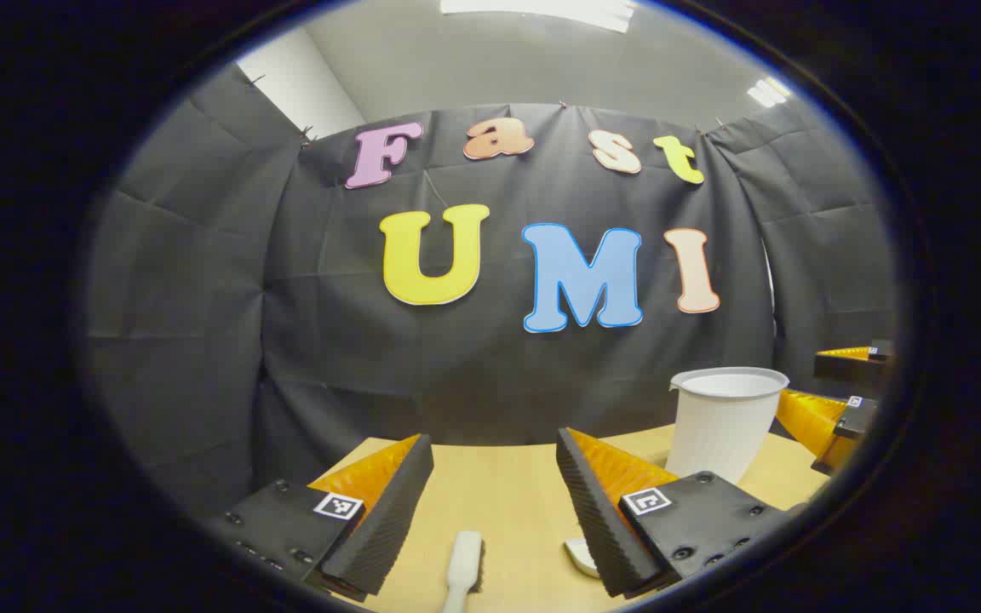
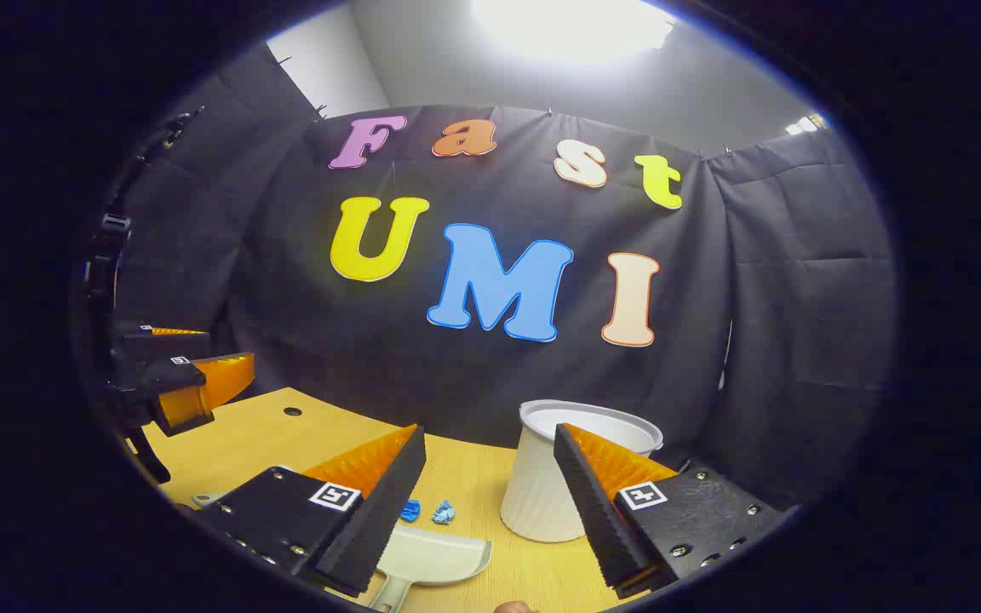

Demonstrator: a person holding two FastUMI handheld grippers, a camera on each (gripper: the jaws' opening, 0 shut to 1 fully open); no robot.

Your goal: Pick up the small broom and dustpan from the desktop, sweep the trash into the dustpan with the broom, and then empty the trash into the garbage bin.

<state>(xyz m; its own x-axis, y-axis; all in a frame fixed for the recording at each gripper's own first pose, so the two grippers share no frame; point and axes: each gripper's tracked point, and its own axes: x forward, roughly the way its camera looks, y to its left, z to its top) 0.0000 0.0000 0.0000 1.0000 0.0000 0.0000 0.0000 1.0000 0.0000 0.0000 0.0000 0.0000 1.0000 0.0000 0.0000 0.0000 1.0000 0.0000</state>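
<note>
Broom [image 1: 462, 569] lies on the wooden table [image 1: 507, 485], its pale handle pointing up between the fingers of the left claw [image 1: 490, 511], which hovers above it spread wide and holds nothing. In the left gripper view a white ribbed cup [image 1: 722, 421], serving as the garbage bin, stands upright at the right, with the other claw's orange fingers just beyond it. In the right gripper view the right claw [image 2: 487, 502] is likewise wide open and empty over the table [image 2: 269, 438]. Below it rests the white dustpan [image 2: 435, 558], two blue scraps of trash [image 2: 427, 511] just past its front edge, and the cup [image 2: 546, 477] near them to the right.
</note>
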